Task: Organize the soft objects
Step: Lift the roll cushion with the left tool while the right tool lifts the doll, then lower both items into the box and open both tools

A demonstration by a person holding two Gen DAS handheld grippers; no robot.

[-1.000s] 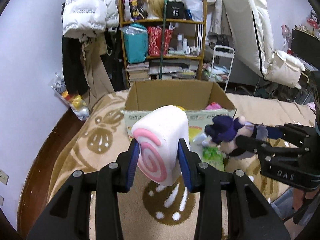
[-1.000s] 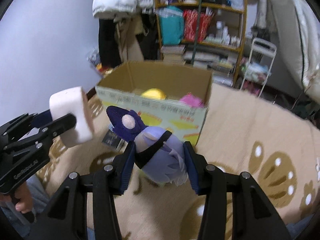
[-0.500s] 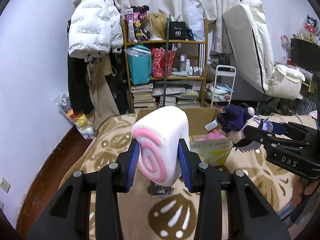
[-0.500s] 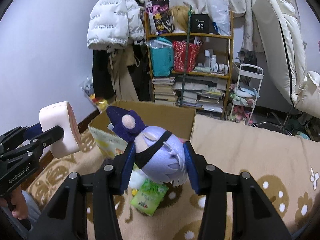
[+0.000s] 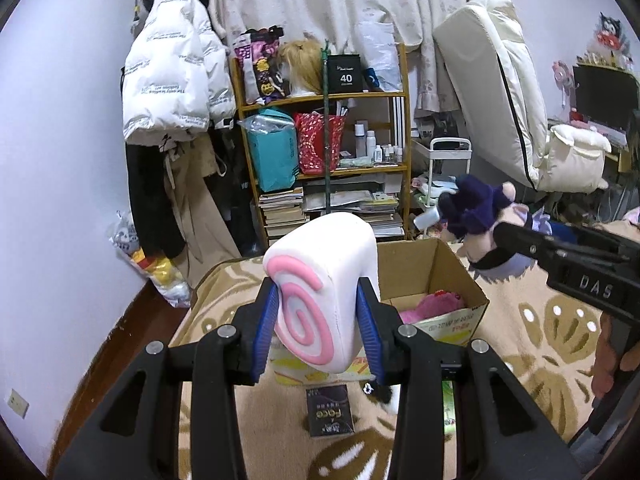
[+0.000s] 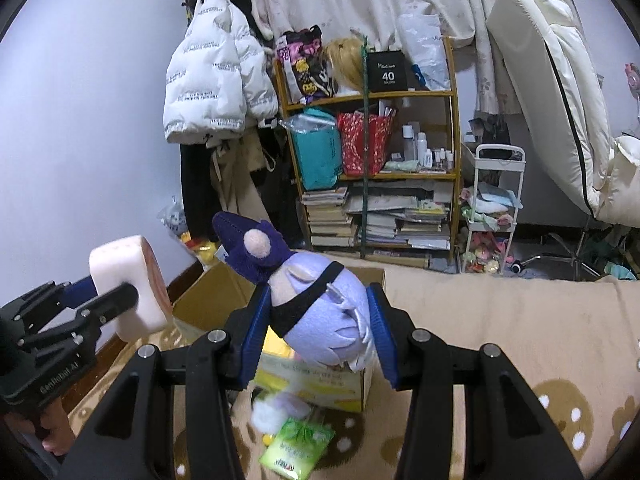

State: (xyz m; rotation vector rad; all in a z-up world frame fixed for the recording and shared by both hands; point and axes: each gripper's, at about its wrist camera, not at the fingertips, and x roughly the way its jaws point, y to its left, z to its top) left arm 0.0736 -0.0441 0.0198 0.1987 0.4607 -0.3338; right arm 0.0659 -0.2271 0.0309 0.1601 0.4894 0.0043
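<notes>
On my left, the left hand-held gripper (image 5: 316,334) is clamped on the swirl cushion (image 5: 320,300), a white block with a pink spiral on the face towards me; both blue pads press its sides and its long axis runs away from me, along the fingers. The cardboard box (image 5: 436,276) lies ahead of and below that cushion, its open top partly hidden behind it, with a pink soft toy (image 5: 430,304) already inside. Further right, the right hand-held gripper (image 6: 316,326) is clamped on the purple plush doll (image 6: 320,316), whose dark blue hat (image 6: 252,254) points up and to the left. From that side the box sits just under and ahead of the doll. I judge both loads are carried above the box's near edge, the left one nearer its middle, so a short forward and downward move should put either in.
</notes>
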